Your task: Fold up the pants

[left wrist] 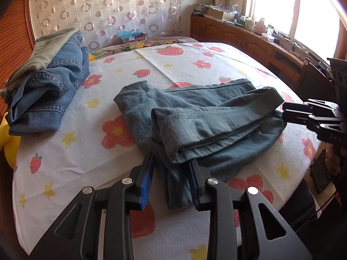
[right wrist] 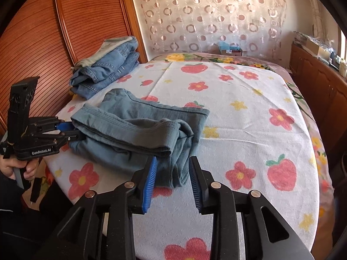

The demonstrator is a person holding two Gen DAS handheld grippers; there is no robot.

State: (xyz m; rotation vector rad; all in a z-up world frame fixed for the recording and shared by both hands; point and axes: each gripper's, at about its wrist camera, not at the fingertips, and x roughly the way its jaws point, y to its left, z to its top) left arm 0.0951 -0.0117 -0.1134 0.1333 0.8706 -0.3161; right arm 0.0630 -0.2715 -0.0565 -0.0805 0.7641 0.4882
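Left gripper (left wrist: pixel 172 178): the fingers (left wrist: pixel 147 186) stand spread. A hanging corner of the grey-green pants (left wrist: pixel 206 117) lies in the gap at bottom centre of the left wrist view, touching the right-hand pad and clear of the left-hand one; the pads do not pinch it.

Right gripper (right wrist: pixel 172 182): the fingers (right wrist: pixel 149 184) stand spread in the lower centre of the right wrist view. The folded end of the pants (right wrist: pixel 134 134) lies between the tips, with clear space on both sides.

The pants lie folded into a thick bundle on the bed (left wrist: pixel 65 156), near its front edge, centre in the left view and left of centre in the right view. The bed cover is white with red flowers, strawberries and yellow stars.

A pile of folded jeans (left wrist: pixel 45 91) sits at the left of the frame, well apart from the pants, beside a reddish slatted wooden panel (right wrist: pixel 43 32). A curtain with a ring pattern (right wrist: pixel 208 13) hangs behind the bed.
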